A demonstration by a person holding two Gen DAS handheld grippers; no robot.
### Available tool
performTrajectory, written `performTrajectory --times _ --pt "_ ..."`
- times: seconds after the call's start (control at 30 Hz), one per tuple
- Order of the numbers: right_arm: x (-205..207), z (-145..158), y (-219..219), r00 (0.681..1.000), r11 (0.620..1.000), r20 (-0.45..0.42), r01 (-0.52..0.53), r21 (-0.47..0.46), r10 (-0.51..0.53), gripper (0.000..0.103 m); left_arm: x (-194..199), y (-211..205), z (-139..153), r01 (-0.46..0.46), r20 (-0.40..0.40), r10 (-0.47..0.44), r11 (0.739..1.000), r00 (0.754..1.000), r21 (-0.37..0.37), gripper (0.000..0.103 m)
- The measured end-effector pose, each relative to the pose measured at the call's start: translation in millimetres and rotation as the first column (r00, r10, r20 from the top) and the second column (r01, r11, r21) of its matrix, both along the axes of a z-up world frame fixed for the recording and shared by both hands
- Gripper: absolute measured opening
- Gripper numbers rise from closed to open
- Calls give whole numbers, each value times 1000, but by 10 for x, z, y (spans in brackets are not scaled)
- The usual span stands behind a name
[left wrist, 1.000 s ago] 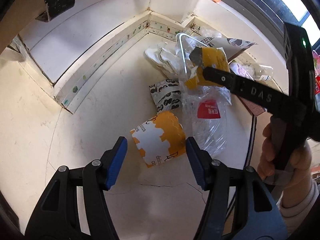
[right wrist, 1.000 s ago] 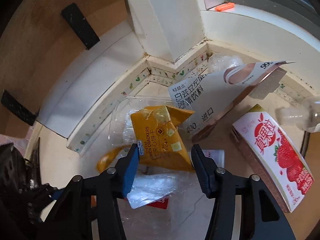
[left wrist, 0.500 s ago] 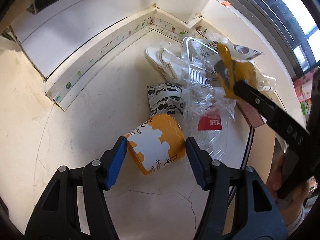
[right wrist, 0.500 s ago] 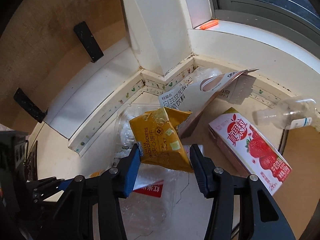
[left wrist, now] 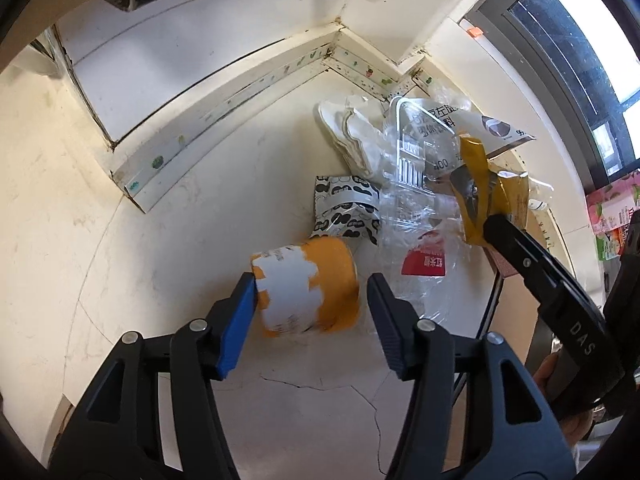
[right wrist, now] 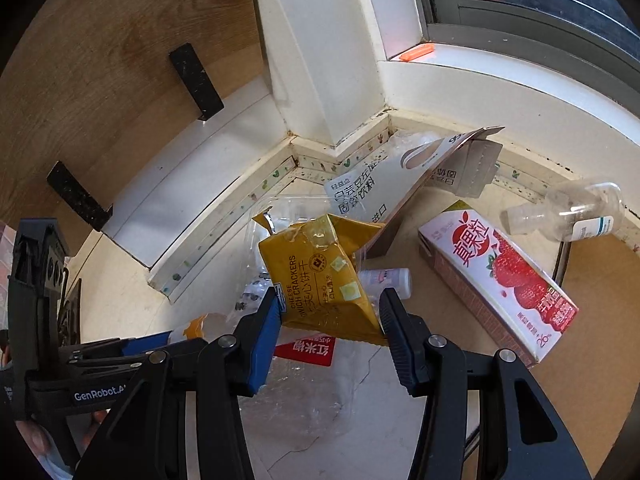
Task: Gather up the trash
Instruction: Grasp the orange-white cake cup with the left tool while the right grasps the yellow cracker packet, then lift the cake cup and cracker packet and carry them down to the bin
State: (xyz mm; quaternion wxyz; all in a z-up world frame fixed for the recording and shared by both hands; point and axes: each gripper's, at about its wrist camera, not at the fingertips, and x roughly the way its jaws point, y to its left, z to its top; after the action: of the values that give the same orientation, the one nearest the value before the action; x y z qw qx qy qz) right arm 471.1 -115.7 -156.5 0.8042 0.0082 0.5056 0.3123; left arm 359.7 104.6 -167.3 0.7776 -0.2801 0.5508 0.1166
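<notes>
Left gripper points down at an orange-and-white paper cup lying on its side between the jaws, which are closing; the left pad touches the cup's edge, the right pad stands clear. Right gripper is clamped on a yellow cracker pack, lifted off the floor. Beyond both: clear crinkled plastic, a patterned wrapper, a strawberry carton, a bottle. The baseboard corner hems the pile; bare floor lies left of the cup.
</notes>
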Motion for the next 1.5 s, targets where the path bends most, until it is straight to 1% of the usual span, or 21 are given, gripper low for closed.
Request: performTrajectory --times 0.13,0.27,0.37,0.4,0.43,0.6,0.83,0.93,1.1,1.27,1.5 --pt "-30 12 -5 1000 1000 3 1 5 -1 50 10 -43 9 12 1 -12 1000 1000 -2 54" --pt "-38 23 -7 1000 1000 2 -2 2 2 50 45 -84 -68 14 -39 -13 999 999 29 54" --pt "-44 35 -26 1000 1000 -1 2 6 -2 50 36 -89 -114 19 -39 -18 999 999 25 53" --pt "-51 37 -33 1000 1000 -2 2 5 -2 50 29 -92 -118 19 -37 -18 999 999 34 48" --pt "-57 39 -37 1000 1000 -3 2 4 -2 50 21 -95 -116 20 -31 -19 999 999 39 47" --pt "-151 53 -102 1000 1000 -6 1 2 -1 50 -47 -139 -51 21 -3 -20 998 1000 57 47" --pt "-405 131 -217 1000 1000 -10 17 -5 -17 50 -254 -245 173 69 37 -72 995 997 77 47" --pt "-607 202 -245 1000 1000 -6 30 -9 -30 50 -436 -290 314 106 55 -112 989 992 103 47" --pt "-1049 354 -280 998 997 -3 70 -13 -70 50 -818 -325 557 168 91 -179 979 980 117 47" --pt "-1681 551 -266 992 992 14 125 -14 -124 50 -1315 -344 771 250 119 -267 958 956 138 47" --pt "-2744 704 -189 980 980 21 199 -22 -198 50 -2044 -402 865 367 130 -387 917 913 156 47"
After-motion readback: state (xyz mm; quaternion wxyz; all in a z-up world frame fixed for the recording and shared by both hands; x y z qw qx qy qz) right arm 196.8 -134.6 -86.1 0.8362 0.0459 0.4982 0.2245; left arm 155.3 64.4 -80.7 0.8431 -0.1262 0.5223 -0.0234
